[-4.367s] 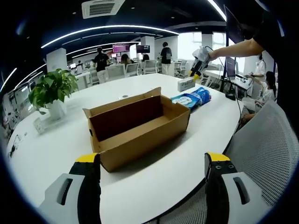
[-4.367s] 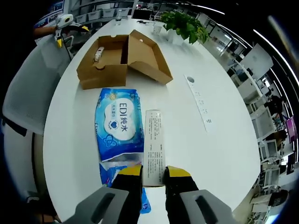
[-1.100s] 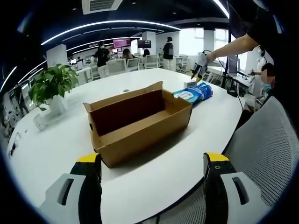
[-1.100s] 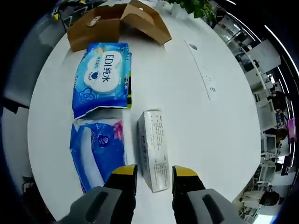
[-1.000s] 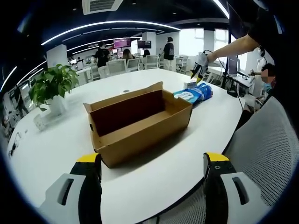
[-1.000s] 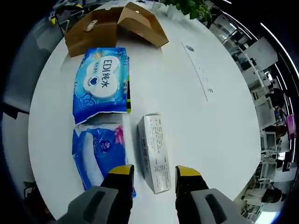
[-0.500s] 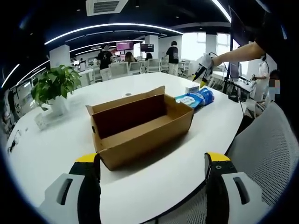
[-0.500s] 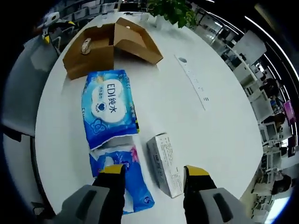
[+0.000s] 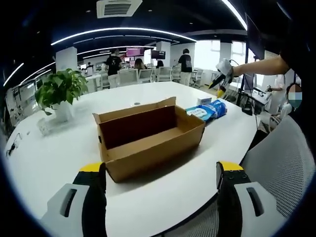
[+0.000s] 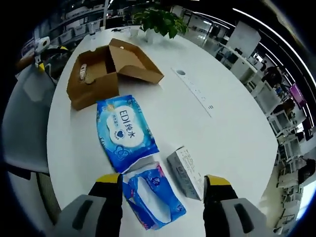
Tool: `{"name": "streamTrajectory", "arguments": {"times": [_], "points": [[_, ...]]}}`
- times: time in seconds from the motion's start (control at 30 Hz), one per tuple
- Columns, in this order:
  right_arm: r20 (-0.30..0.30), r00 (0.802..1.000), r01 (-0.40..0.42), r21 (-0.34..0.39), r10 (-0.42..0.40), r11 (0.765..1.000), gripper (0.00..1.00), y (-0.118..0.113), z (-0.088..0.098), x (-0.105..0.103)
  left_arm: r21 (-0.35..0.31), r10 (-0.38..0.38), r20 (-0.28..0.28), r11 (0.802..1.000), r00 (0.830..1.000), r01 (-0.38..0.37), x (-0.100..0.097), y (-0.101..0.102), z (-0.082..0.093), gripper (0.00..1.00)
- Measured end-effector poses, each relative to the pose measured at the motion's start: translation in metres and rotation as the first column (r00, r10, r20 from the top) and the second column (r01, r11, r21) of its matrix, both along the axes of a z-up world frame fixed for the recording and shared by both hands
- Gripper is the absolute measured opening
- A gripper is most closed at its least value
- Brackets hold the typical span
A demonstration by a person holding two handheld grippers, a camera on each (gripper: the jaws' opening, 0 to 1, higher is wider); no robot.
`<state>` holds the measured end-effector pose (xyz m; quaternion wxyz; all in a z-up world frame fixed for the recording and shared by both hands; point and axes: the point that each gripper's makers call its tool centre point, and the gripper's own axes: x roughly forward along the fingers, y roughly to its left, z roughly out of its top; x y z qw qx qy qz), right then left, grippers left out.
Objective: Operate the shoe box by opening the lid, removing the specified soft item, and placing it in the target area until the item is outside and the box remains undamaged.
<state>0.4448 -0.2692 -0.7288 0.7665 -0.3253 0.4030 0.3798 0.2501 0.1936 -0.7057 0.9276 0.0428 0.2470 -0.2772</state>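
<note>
Two wipe packs (image 10: 127, 132) beside shoe box (image 10: 94, 74) — jaws apparently apart.

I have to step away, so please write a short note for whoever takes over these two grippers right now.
Left gripper: open, holding nothing, facing the shoe box from the table edge.
Right gripper: open, holding nothing, above the items laid out on the table.
Shoe box: lid open, no damage seen; something small lies inside at one end, too small to identify.
Out on the table: the wet wipes pack, the blue tissue pack and the small white carton.
Done: lid open, soft packs outside the box.
Left: check that the specified item sits in the target area; nothing here marks that area.
</note>
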Motion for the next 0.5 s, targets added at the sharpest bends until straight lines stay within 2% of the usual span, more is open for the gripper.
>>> {"name": "streamTrajectory", "arguments": {"times": [0.23, 0.5], "points": [[0.019, 1.000, 0.016, 0.031, -0.016, 0.999, 0.76, 0.014, 0.005, -0.026, -0.021, 0.038, 0.004, 0.999, 0.999, -0.037, 0.003, 0.006, 0.004, 0.93], [0.057, 0.998, 0.034, 0.084, -0.039, 0.996, 0.83, 0.033, 0.011, -0.050, -0.039, 0.030, -0.016, 0.999, 0.999, -0.031, 0.001, 0.006, 0.004, 0.92]]}}
